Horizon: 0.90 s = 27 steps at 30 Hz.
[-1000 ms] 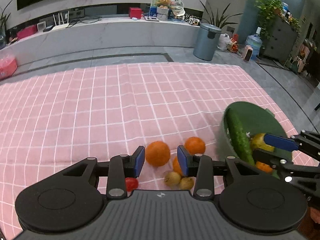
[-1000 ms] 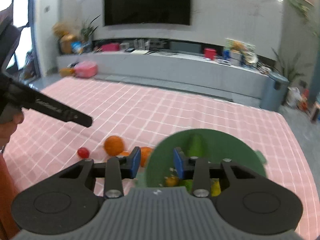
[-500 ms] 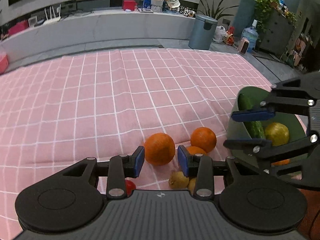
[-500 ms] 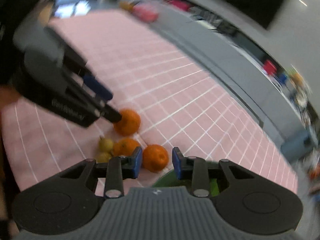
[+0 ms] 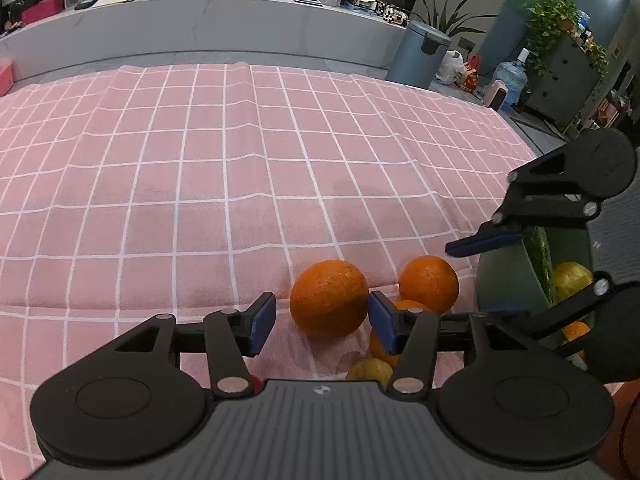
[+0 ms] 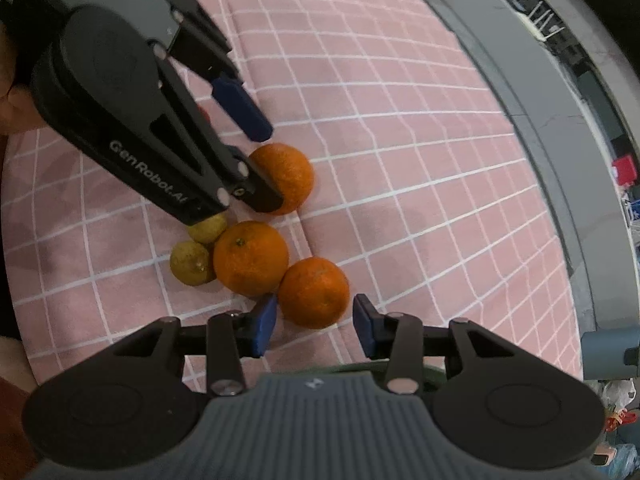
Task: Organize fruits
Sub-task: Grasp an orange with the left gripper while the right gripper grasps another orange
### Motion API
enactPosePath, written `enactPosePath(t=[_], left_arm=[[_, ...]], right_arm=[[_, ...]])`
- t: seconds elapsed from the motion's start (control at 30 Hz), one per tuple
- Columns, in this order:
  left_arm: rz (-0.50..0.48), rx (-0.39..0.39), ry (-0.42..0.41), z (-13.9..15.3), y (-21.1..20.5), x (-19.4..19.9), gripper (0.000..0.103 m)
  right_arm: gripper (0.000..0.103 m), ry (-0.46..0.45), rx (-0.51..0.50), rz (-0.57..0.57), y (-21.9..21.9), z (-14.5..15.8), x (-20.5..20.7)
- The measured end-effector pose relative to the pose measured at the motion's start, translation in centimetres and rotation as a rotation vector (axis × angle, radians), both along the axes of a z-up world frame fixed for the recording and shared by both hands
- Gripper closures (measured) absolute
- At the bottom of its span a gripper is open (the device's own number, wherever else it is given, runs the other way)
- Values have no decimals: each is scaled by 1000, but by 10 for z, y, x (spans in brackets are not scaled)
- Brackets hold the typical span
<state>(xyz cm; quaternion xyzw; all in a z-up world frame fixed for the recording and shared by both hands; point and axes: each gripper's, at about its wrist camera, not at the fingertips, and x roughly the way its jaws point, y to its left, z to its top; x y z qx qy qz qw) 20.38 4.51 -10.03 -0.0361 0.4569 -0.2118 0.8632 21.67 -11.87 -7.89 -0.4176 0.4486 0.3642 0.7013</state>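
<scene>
Three oranges and two small yellow-green fruits lie together on the pink checked cloth. My left gripper point(image 5: 322, 322) is open around the far orange point(image 5: 329, 298), jaws on either side, not closed; the same orange shows in the right wrist view point(image 6: 288, 176). My right gripper point(image 6: 314, 326) is open just in front of the near orange point(image 6: 313, 292), which also shows in the left wrist view point(image 5: 429, 283). The middle orange point(image 6: 250, 258) touches it. The yellow-green fruits point(image 6: 191, 262) lie to the left. The green bowl point(image 5: 504, 276) holds a cucumber point(image 5: 542, 256), a yellow fruit and an orange.
A small red fruit point(image 5: 256, 381) peeks out under my left gripper. The pink cloth point(image 5: 200, 180) spreads wide beyond the fruit. A grey bin point(image 5: 418, 54), plants and a long grey counter stand behind the cloth.
My right gripper swung away from the bowl and came down over the fruit pile, now facing the near orange. My left gripper moved closer to the far orange, jaws open wider.
</scene>
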Motion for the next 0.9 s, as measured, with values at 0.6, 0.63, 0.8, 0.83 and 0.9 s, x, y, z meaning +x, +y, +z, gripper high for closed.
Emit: enactPosePath(t=[0.6,0.63,0.8,0.83,0.9], left_arm=[[-12,-16,-23,0,-10,6,58],[-6,-14,-27,1,-9,5,58],[41,-52,-47,11,-1,-3,59],[47,-58,-58,15,1,-6,59],[57,-64,-78,21,1,-11,59]], right_arm=[[66,-43,-5,-23,2,-5,-5],[66,-58,-2,-27,2,-3,-7],[67,-132,54,-81,-4,19,-16],[67,-149,72,-94,-5,24,-19],[67,-179,102,-117,-7,32,-26]])
